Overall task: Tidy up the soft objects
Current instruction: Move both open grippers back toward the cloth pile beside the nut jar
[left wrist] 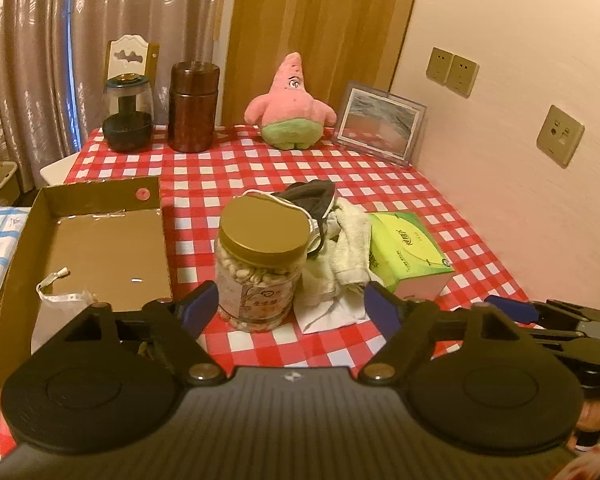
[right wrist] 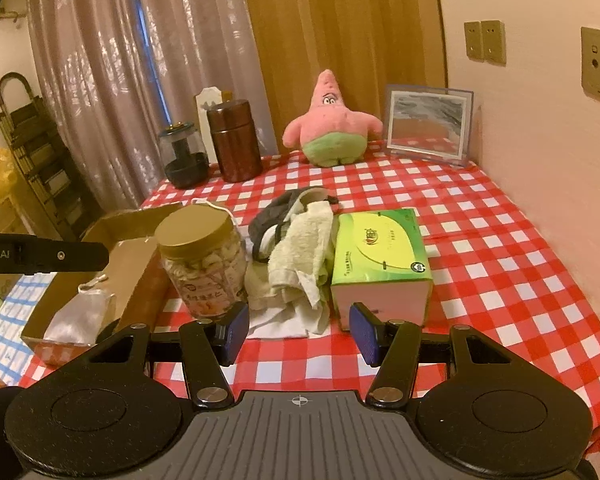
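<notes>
Both tools empty, jaws apart: left tool [left wrist: 290,306], right tool [right wrist: 296,330]. Cloth pile [right wrist: 300,264] lies just ahead on the surface [right wrist: 500,248], between nut jar [right wrist: 202,258] and tissue box [right wrist: 380,256]. Looks light and limp, so pinch a bunched fold of the cream towel [right wrist: 300,248], not a loose edge.

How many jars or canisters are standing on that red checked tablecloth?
3. A clear plastic jar with a gold lid stands near the front beside the cloth pile; a dark brown wooden canister and a glass jar with a dark base stand at the back left. None seems hidden.
</notes>
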